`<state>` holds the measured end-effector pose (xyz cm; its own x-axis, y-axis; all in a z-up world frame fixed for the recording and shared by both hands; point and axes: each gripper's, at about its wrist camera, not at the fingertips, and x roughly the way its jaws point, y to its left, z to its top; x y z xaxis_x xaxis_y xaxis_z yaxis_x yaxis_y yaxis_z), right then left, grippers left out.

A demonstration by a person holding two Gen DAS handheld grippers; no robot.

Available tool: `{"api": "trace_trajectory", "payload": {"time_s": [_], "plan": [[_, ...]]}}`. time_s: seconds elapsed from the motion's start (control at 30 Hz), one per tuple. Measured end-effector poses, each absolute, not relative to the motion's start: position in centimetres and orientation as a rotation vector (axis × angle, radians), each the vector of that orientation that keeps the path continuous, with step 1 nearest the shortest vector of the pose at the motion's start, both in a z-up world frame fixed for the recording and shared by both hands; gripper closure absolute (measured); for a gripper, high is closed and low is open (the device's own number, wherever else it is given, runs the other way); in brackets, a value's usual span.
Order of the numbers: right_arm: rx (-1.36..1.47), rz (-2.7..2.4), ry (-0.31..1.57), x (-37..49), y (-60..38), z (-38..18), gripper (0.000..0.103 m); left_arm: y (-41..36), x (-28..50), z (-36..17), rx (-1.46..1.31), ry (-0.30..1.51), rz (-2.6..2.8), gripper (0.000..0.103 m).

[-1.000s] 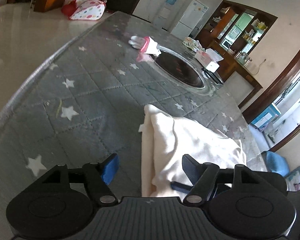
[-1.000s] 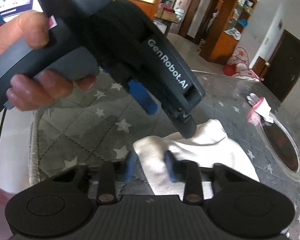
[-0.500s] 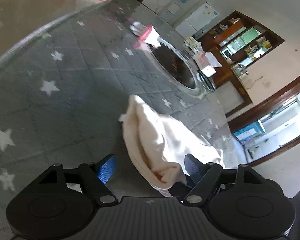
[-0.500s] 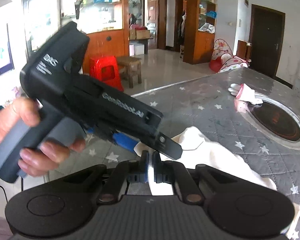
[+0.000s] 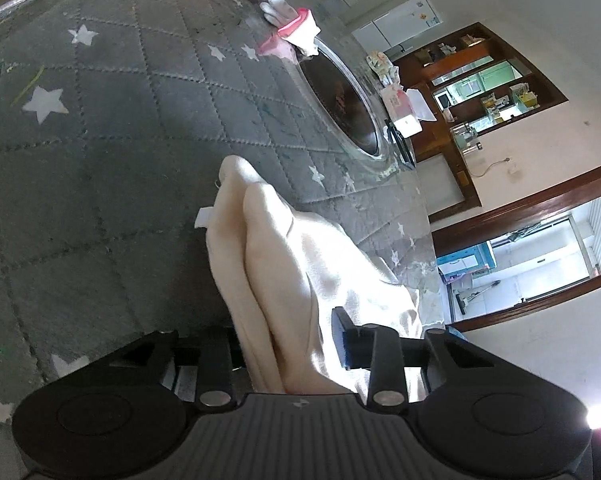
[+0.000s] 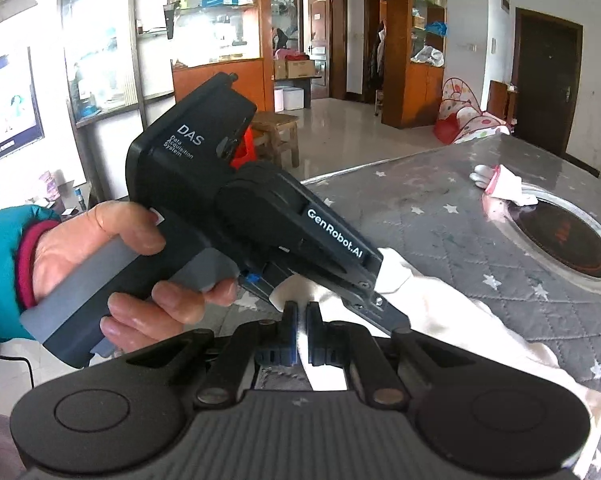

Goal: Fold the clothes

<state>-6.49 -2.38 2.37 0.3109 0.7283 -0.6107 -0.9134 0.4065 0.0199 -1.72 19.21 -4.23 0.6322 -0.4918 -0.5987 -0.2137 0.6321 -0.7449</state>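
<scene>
Cream soft cloth garment (image 5: 284, 264); grey diamond-quilted counter cover with white stars (image 5: 100, 128); pink-and-white glove (image 5: 292, 32); black plastic grippers, blue-padded fingers (image 5: 342, 340); teal sleeve, magenta cuff (image 6: 4, 240).

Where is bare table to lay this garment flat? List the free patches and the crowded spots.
Free: the grey star-quilted table cover left of the cream garment, out to the table's curved edge. Also the strip between the garment and the round cooktop. Crowded: the far side, where a pink-and-white glove lies at the cooktop rim with cartons behind.
</scene>
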Motion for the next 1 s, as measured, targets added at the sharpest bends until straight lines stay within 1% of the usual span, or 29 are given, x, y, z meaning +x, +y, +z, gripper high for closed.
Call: {"api": "trace_trajectory", "payload": {"time_s": [0.1, 0.2, 0.23, 0.3, 0.33, 0.47, 0.53, 0.67, 0.73, 0.8, 1.0], "plan": [[-0.346, 1.11, 0.601, -6.3, -2.7, 2.4, 0.097, 19.2, -1.7, -4.4, -0.895, 0.899, -0.183, 0.079], [-0.322, 1.095, 0.61, -5.9, -3.9, 2.7, 0.094, 19.2, -1.9, -4.4, -0.886, 0.897, -0.185, 0.08], [-0.315, 1.081, 0.612, -5.6, -4.4, 2.7, 0.092, 19.2, -1.9, -4.4, -0.881, 0.898, -0.185, 0.081], [-0.303, 1.041, 0.615, -5.0, -5.4, 2.8, 0.088, 19.1, -2.0, -4.3, -0.868, 0.896, -0.183, 0.081], [-0.293, 1.017, 0.62, -4.5, -6.0, 2.7, 0.084, 19.0, -2.0, -4.3, -0.861, 0.896, -0.182, 0.08], [-0.251, 0.908, 0.641, -2.5, -8.5, 2.5, 0.082, 18.6, -1.9, -4.1, -0.827, 0.895, -0.176, 0.08], [-0.228, 0.848, 0.655, -1.5, -9.9, 2.3, 0.075, 18.4, -1.8, -4.0, -0.809, 0.894, -0.174, 0.079], [-0.173, 0.729, 0.692, 0.7, -12.8, 1.3, 0.074, 18.2, -1.8, -3.8, -0.791, 0.895, -0.172, 0.078], [-0.144, 0.68, 0.707, 1.3, -14.2, 0.9, 0.069, 18.1, -1.8, -3.8, -0.782, 0.894, -0.171, 0.078], [-0.121, 0.637, 0.716, 1.9, -15.3, 0.4, 0.068, 18.0, -1.7, -3.8, -0.778, 0.895, -0.17, 0.078], [-0.05, 0.544, 0.74, 3.2, -17.7, -1.3, 0.061, 17.8, -1.7, -3.7, -0.76, 0.895, -0.169, 0.078]]}}
